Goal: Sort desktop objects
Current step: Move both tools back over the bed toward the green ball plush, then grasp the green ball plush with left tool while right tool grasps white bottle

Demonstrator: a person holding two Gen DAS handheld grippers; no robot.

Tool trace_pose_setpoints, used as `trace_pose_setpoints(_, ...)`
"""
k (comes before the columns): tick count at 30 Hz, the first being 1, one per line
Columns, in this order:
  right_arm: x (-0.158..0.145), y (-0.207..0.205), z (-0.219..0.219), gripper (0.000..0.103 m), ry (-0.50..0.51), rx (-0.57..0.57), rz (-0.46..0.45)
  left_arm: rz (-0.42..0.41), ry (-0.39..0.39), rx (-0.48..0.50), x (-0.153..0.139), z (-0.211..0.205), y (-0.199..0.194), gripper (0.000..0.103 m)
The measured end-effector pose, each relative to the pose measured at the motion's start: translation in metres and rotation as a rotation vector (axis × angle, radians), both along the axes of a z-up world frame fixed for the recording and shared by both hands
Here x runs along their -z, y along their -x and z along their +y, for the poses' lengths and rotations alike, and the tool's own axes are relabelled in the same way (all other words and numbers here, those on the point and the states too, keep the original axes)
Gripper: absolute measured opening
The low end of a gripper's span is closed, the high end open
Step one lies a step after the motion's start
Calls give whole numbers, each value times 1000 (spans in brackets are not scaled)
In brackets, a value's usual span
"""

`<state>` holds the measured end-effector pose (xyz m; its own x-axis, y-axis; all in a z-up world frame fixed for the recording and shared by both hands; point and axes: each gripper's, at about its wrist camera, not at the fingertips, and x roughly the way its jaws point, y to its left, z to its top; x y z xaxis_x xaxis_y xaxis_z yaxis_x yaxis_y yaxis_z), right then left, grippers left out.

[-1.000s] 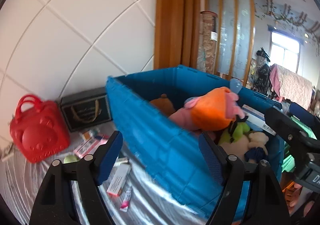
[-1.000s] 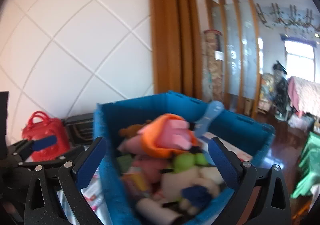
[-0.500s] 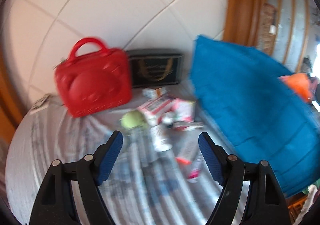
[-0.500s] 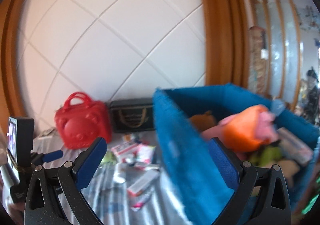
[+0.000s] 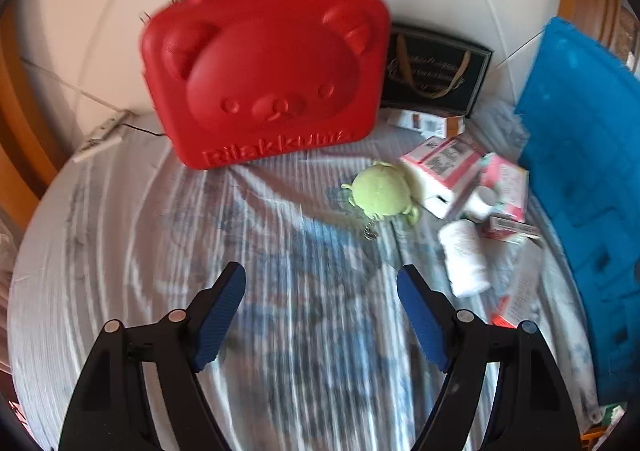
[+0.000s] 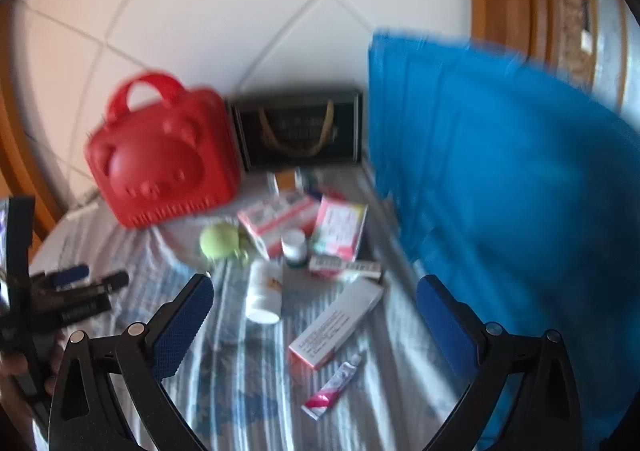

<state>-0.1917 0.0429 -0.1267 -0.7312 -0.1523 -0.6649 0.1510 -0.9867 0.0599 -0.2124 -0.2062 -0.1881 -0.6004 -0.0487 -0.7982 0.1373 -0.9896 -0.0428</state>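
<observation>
While both views are blurred | left gripper (image 5: 321,283) jaws apart, empty | right gripper (image 6: 315,297) jaws apart, empty | green plush (image 5: 380,193), boxes (image 6: 340,227), white bottle (image 6: 264,293) lie beside blue crate (image 6: 500,191) | red bag (image 5: 264,79) farther from crate

One red case (image 5: 268,67), one black box (image 5: 434,75), one blue crate (image 6: 516,211), one green plush (image 5: 380,195), two white bottles (image 6: 264,291), one pink tube (image 6: 334,387); several cartons (image 6: 334,323), blurred.
</observation>
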Motion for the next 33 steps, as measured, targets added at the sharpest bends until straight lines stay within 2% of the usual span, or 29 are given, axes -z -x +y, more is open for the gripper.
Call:
trace_pose_setpoints(10, 86, 79, -14, 103, 42, 14, -206, -17, 54, 144, 56, 26, 100, 78)
trace_pose_setpoints(14, 105, 99, -23, 103, 58, 5, -247, -45, 31, 198, 80, 38, 134, 78)
trace_pose_setpoints(16, 111, 106, -25, 103, 60, 9, -261, -63, -18, 239, 92, 42, 145, 76)
trace_pose_setpoints(17, 114, 109, -26, 103, 60, 9, -268, -67, -32, 248, 94, 43, 147, 70)
trace_pose_setpoints(18, 115, 111, -27, 103, 61, 6, -274, -64, -53, 265, 96, 45, 145, 57)
trace_pose_setpoints(23, 125, 117, -43, 103, 59, -58, -310, -36, 43, 242, 94, 48, 110, 55)
trace_pose_setpoints(26, 133, 118, -57, 101, 53, -91, -330, -49, 37, 194, 89, 37, 89, 55)
trace_pose_setpoints(27, 133, 118, -59, 99, 49, -96, -332, -56, 29, 180, 87, 31, 82, 55)
trace_pose_setpoints(29, 136, 118, -64, 87, 38, -111, -338, -69, 17, 159, 85, 25, 69, 55)
trace_pose_setpoints(33, 142, 122, -75, 76, 15, -137, -352, -85, 20, 126, 84, 16, 49, 55)
